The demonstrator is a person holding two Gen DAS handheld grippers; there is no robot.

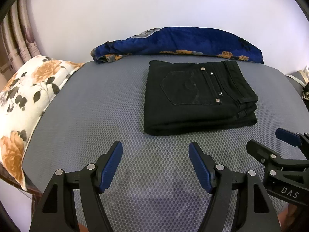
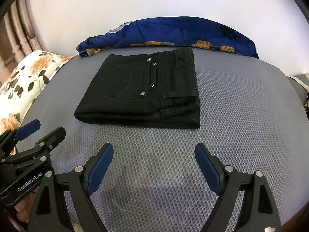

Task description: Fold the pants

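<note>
Black pants (image 1: pixel 197 98) lie folded into a compact rectangle on the grey honeycomb mat (image 1: pixel 92 104), back pocket and rivets facing up. They also show in the right wrist view (image 2: pixel 143 92). My left gripper (image 1: pixel 155 148) is open and empty, hovering over the mat just in front of the pants. My right gripper (image 2: pixel 154 150) is open and empty, also in front of the pants. The right gripper shows at the right edge of the left wrist view (image 1: pixel 270 139); the left gripper shows at the left edge of the right wrist view (image 2: pixel 46 127).
A blue blanket (image 1: pixel 177 42) with orange flowers lies bunched along the mat's far edge, just behind the pants. A white floral pillow (image 1: pixel 29 96) lies at the left edge. A curtain (image 1: pixel 17 38) hangs at far left. A pale wall stands behind.
</note>
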